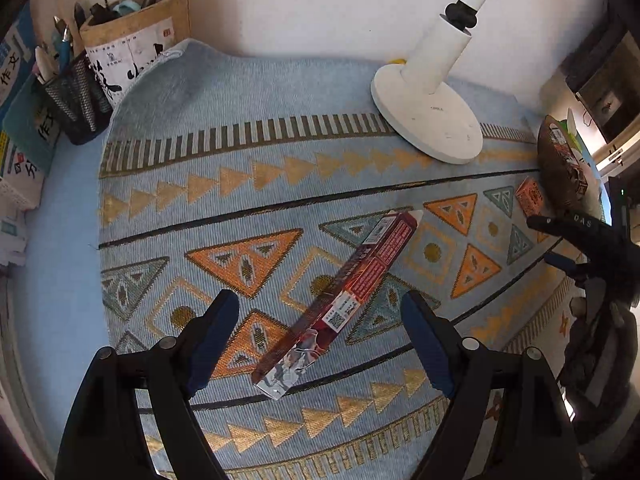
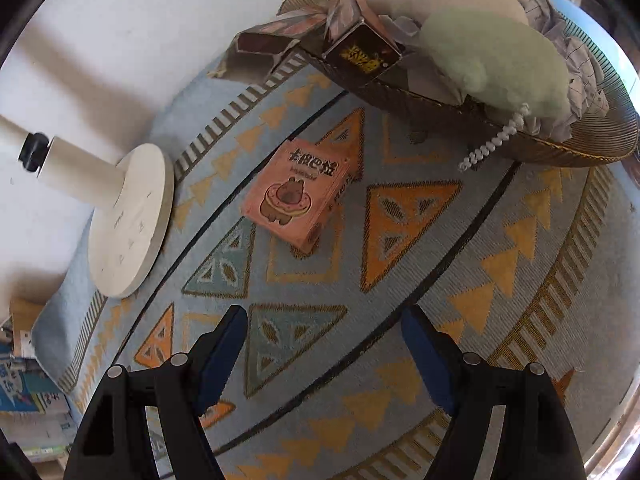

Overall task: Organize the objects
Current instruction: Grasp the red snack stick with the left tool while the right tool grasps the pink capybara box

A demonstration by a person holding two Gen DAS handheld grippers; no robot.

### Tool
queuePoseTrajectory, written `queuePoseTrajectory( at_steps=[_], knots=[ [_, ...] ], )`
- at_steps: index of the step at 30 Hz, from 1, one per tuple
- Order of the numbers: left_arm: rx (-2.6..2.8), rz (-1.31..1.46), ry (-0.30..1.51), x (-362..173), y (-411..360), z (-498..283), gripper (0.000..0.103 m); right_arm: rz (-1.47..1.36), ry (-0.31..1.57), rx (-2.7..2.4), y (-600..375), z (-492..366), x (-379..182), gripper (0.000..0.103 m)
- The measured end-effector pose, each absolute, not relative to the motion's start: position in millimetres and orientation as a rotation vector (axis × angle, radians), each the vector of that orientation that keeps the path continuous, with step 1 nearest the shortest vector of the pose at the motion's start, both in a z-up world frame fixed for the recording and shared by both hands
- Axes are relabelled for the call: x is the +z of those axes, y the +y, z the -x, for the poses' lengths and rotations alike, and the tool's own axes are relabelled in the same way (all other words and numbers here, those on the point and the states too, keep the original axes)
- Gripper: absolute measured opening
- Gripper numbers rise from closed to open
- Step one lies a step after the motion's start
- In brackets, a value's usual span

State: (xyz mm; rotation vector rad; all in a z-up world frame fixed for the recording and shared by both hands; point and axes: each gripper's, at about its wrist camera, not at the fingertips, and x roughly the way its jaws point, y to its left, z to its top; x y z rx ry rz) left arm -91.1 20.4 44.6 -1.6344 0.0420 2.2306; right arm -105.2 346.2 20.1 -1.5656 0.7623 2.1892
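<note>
**Both tongs open over patterned cloth, nothing held**

Long red box (image 1: pixel 344 304): lies flat on the blue patterned cloth (image 1: pixel 248 152), running diagonally. Its near end sits between the fingers of the left tongs (image 1: pixel 320 336), which are spread wide and hover above it; no contact visible.

Pink box (image 2: pixel 294 194) with a cartoon animal on its face: lies flat on the same cloth, ahead of the right tongs (image 2: pixel 324 356). These are also spread wide and empty, well short of the box.

Woven basket (image 2: pixel 560 140): beyond the pink box, at the far right of the surface. Holds a pale green plush toy (image 2: pixel 500 64), a dark small box (image 2: pixel 362 54) and crumpled paper. A white coiled cord (image 2: pixel 492 144) hangs over its rim.

White lamp base (image 1: pixel 428 120): round, on the cloth near the wall, beyond the red box.

Far left corner, left wrist view: black mesh pen cup (image 1: pixel 78 100) beside a cardboard holder (image 1: pixel 136 48), both with pens. The right tongs show at the right edge of that view.
</note>
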Motion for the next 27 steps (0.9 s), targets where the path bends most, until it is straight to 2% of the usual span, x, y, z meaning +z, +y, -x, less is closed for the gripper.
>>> queuePoseTrajectory(
  at_steps=[6, 11, 14, 16, 19, 20, 22, 25, 27],
  knots=[
    [2.216, 1.546, 0.216, 40.8, 29.3, 90.9, 0.082, 1.401, 0.767, 2.162, 342.4, 133.4, 21.3, 0.078],
    [2.156, 1.535, 0.256, 35.2, 32.4, 97.2, 0.082, 1.353, 0.698, 2.102, 333.4, 155.2, 18.9, 0.081],
    [2.127, 1.544, 0.229, 32.9, 30.3, 101.8, 0.082, 1.339, 0.582, 2.062, 323.6, 166.5, 15.8, 0.081],
    [2.105, 1.553, 0.233, 30.9, 30.2, 102.8, 0.082, 1.314, 0.538, 2.05, 319.4, 170.7, 15.5, 0.077],
    [2.082, 1.546, 0.301, 28.5, 35.3, 99.5, 0.082, 1.309, 0.5, 2.086, 314.8, 175.2, 19.1, 0.058],
    [2.07, 1.544, 0.326, 27.1, 38.6, 97.9, 0.082, 1.328, 0.476, 2.108, 312.4, 177.4, 20.6, 0.048],
    [2.059, 1.541, 0.378, 24.6, 46.2, 94.8, 0.082, 1.385, 0.418, 2.141, 309.7, 180.3, 22.8, 0.047],
    [2.059, 1.517, 0.446, 22.2, 59.0, 90.1, 0.081, 1.488, 0.445, 2.177, 316.9, 171.1, 24.3, 0.046],
    [2.059, 1.511, 0.475, 17.7, 66.5, 87.7, 0.063, 1.56, 0.418, 2.238, 317.1, 160.5, 25.6, 0.045]
  ],
)
